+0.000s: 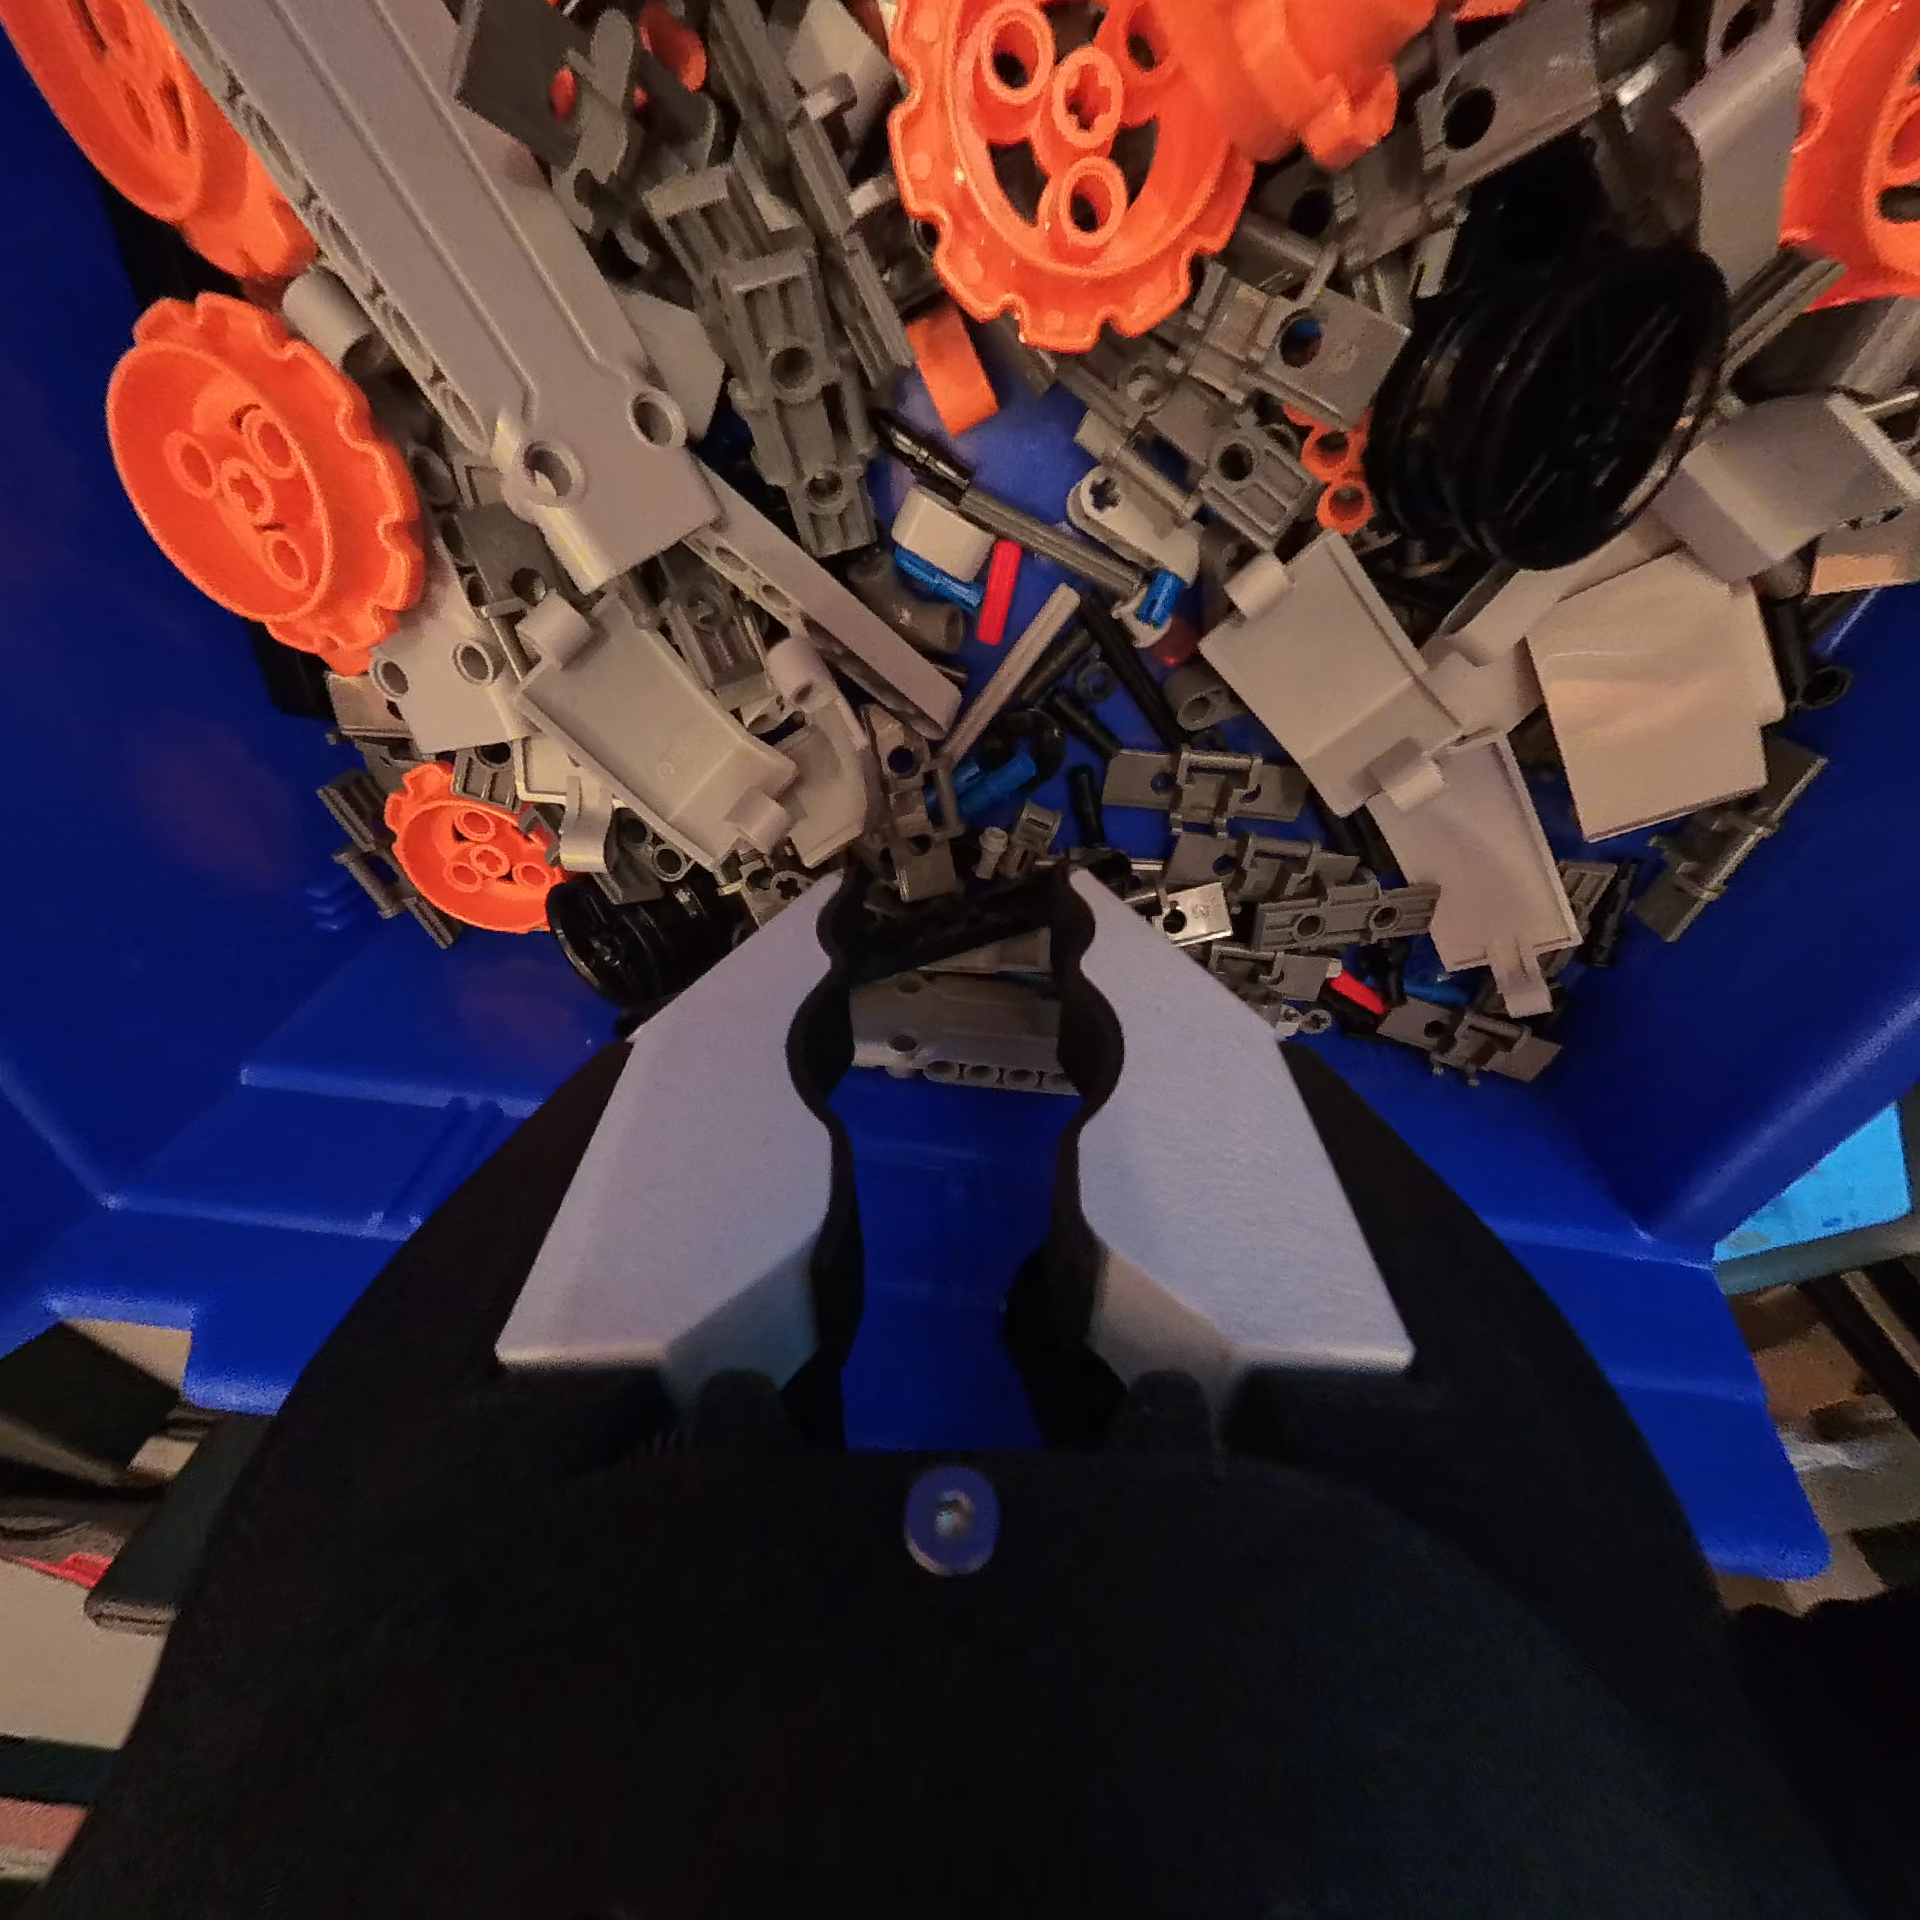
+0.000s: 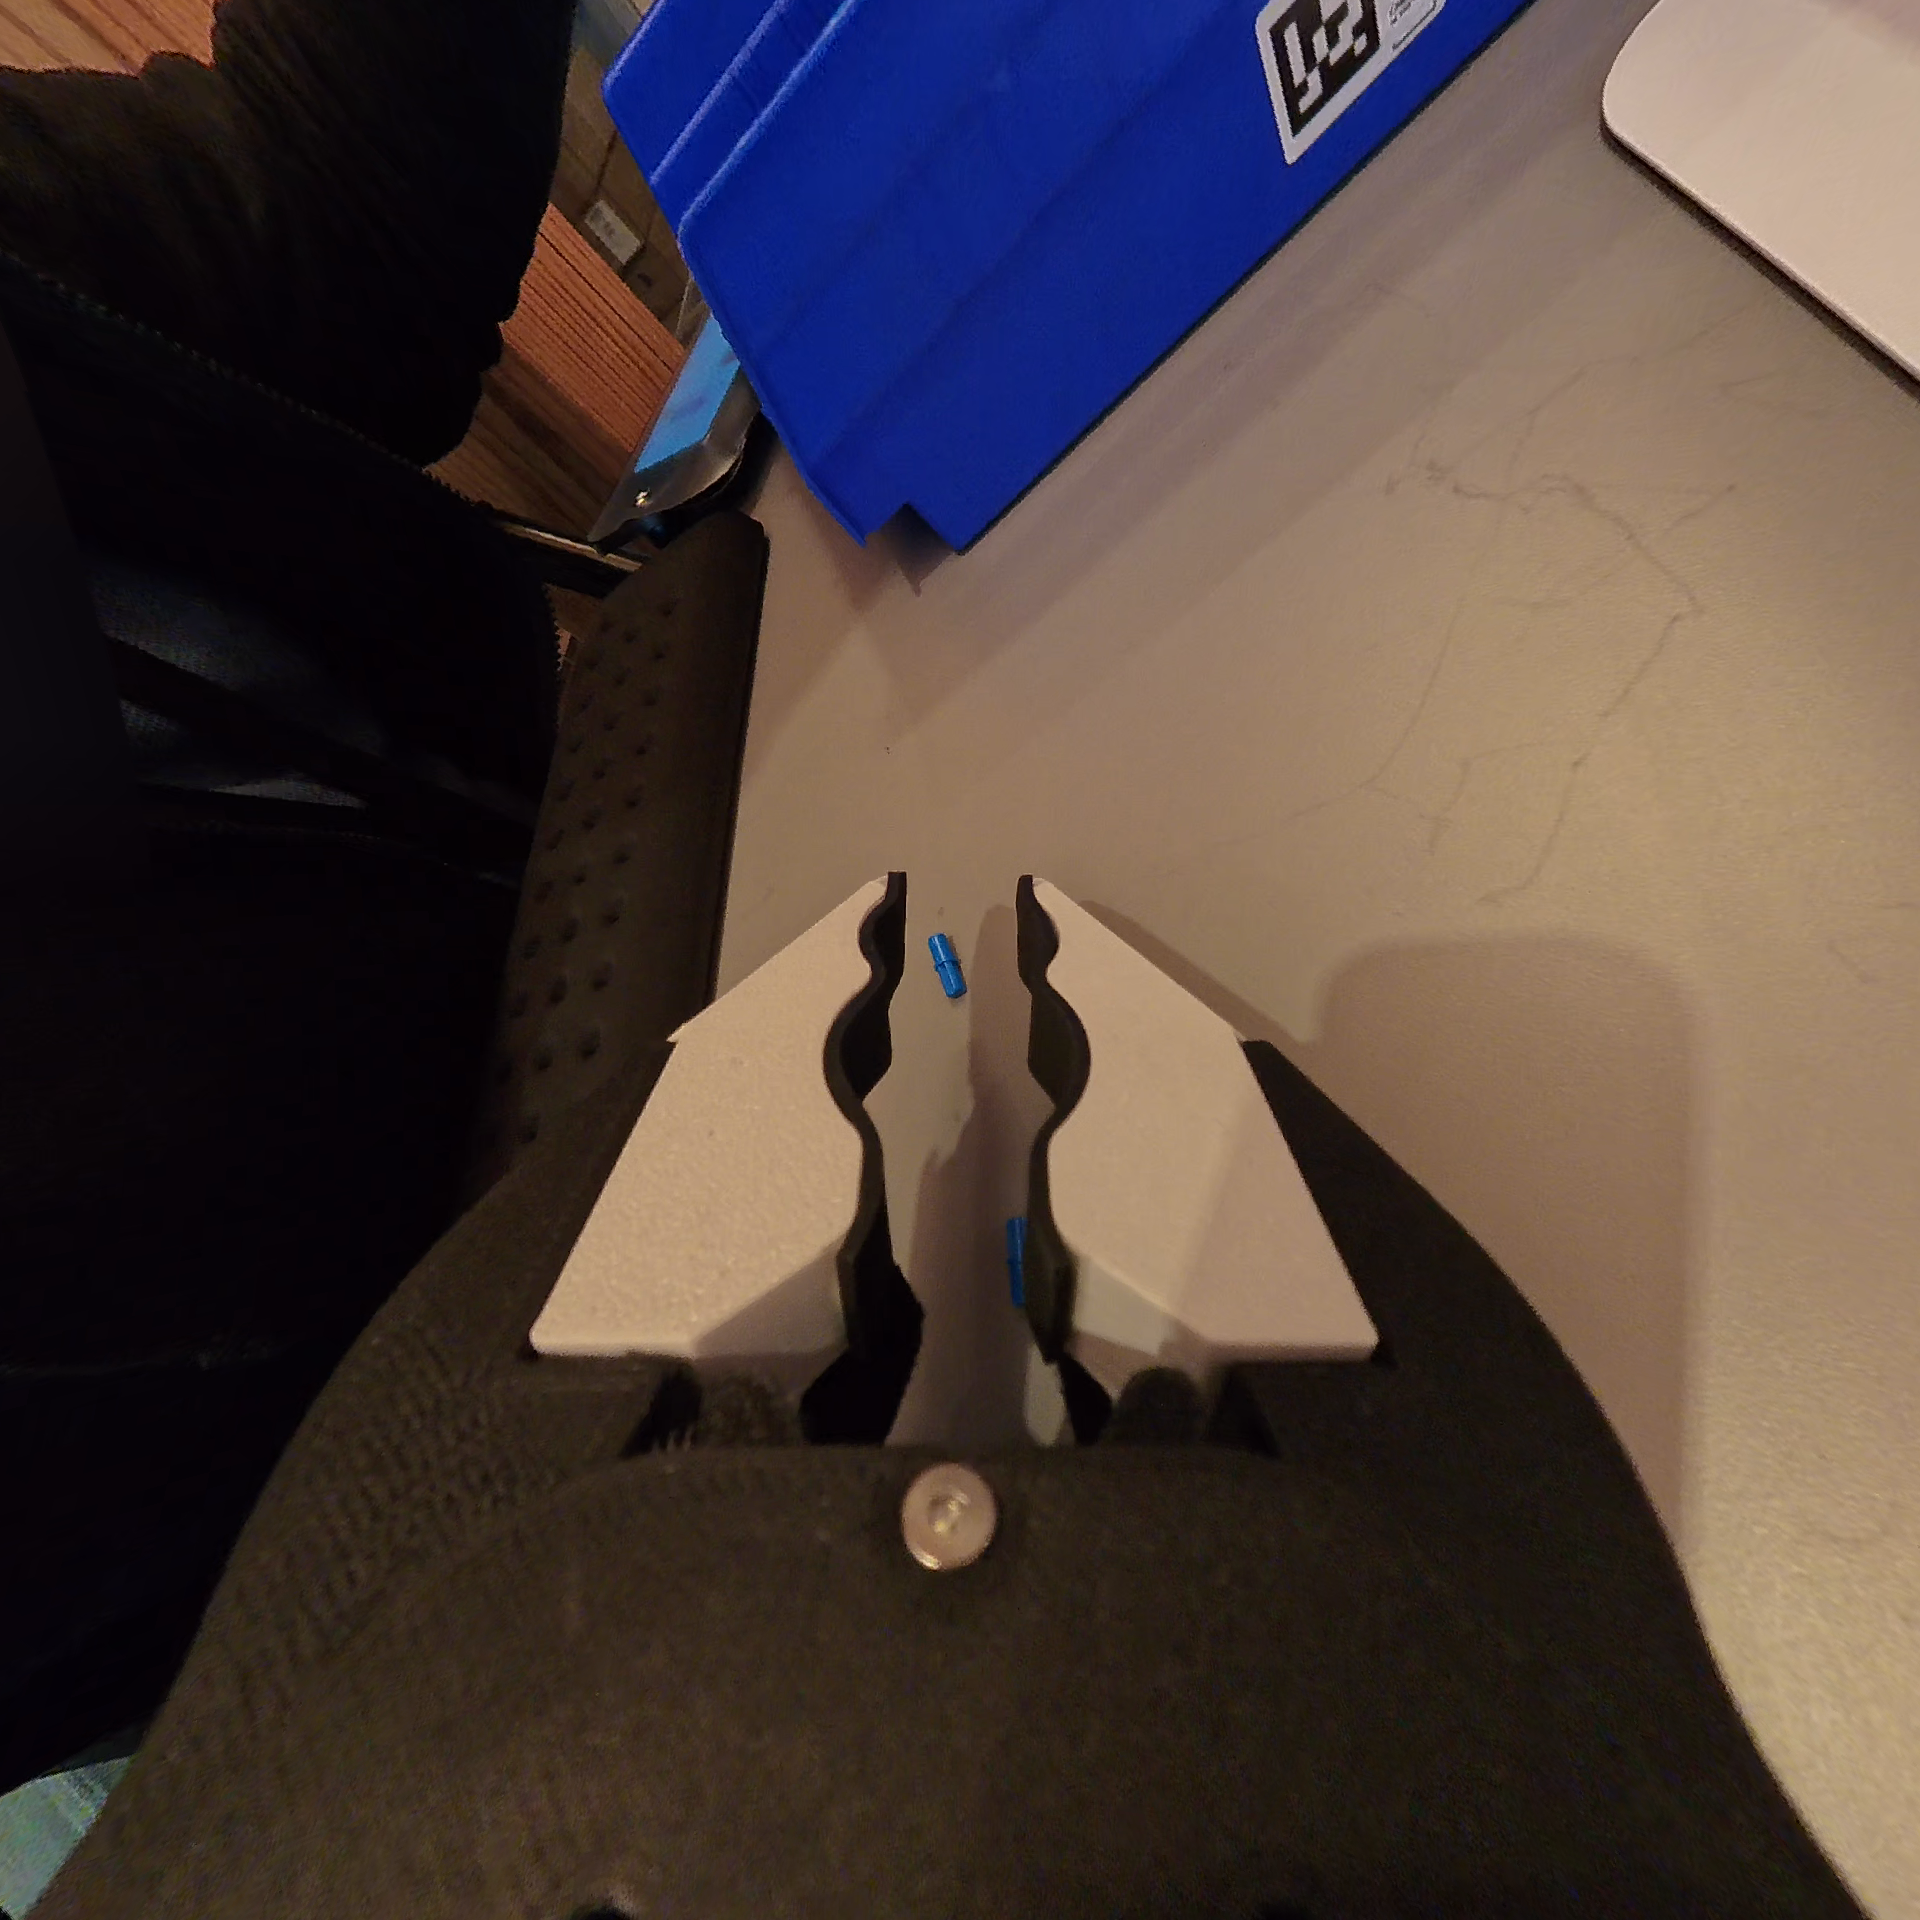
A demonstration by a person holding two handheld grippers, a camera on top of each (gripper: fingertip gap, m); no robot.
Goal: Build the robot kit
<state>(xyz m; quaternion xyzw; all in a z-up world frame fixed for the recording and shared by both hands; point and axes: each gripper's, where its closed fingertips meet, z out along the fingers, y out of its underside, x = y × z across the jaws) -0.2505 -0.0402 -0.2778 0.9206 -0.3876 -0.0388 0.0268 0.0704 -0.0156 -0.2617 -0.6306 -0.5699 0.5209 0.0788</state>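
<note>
**Inspector:** Left gripper (image 1: 954, 914)?

**Assistant:** It reaches into a blue bin (image 1: 343, 1091) full of loose plastic building pieces. Its fingers stand spread, the tips at the near edge of the pile, with a black strip (image 1: 940, 928) and a grey beam with holes (image 1: 961, 1023) lying between them. Whether the pads press on either piece, I cannot tell.

**Inspector:** Around it?

**Assistant:** Orange toothed wheels, one at the left (image 1: 260, 483) and a larger one at the top (image 1: 1070, 177). A black wheel (image 1: 1548, 405) at the upper right. Long light grey panels (image 1: 457, 281), dark grey links (image 1: 1299, 904), small blue (image 1: 992, 777) and red pins (image 1: 1003, 590) among them.

**Inspector:** Right gripper (image 2: 961, 883)?

**Assistant:** Above a pale tabletop (image 2: 1351, 727), fingers parted, gripping nothing. A small blue pin (image 2: 945, 966) lies on the table in the gap near the tips, touching neither finger. A second blue pin (image 2: 1015, 1259) shows beside the right finger's inner pad, lower down; contact unclear.

**Inspector:** Beyond?

**Assistant:** The bin's outer wall (image 2: 987, 260), bearing a black-and-white sticker (image 2: 1335, 57), well apart from the tips. A dark perforated chair part (image 2: 634, 831) at the left.
</note>
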